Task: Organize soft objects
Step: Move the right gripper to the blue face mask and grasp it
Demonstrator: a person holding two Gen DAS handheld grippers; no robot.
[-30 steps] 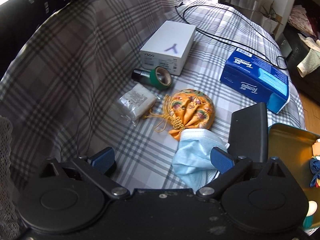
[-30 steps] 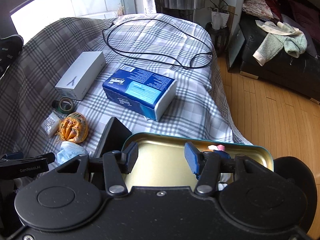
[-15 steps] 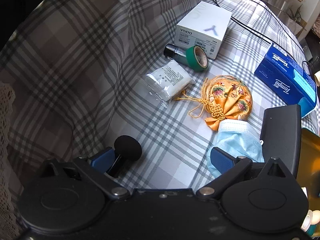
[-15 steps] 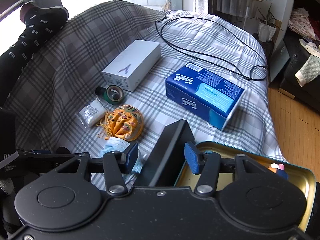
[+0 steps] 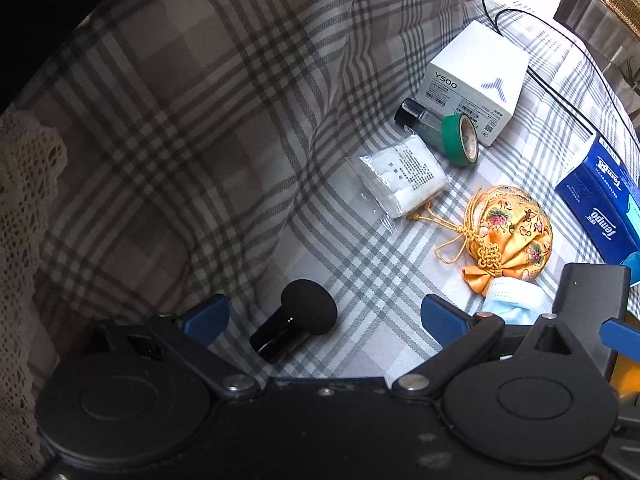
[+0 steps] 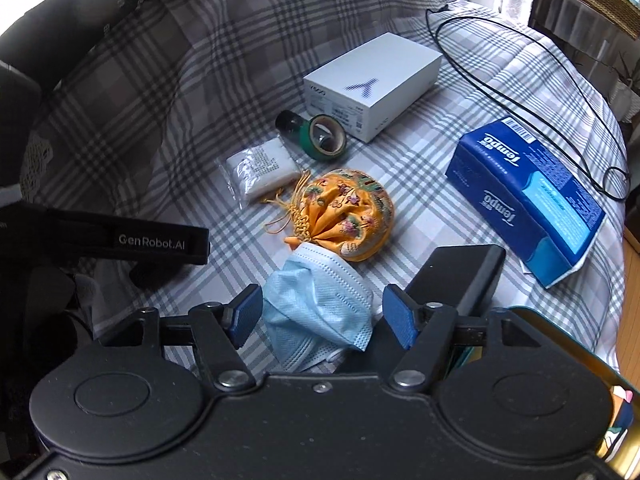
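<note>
Right gripper [image 6: 318,318]: jaws just widened, straddling blue face mask [image 6: 320,300], not pinching. Left gripper [image 5: 322,316]: wide open, empty. Orange pouch [image 6: 346,214] at mask's 12 o'clock.

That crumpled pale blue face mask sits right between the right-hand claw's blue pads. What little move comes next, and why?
Probably lower a touch and close. The right gripper stands open, its jaws just widened, with the crumpled pale blue face mask between the pads but unpinched, lying loose on the grey checked cloth.
</note>
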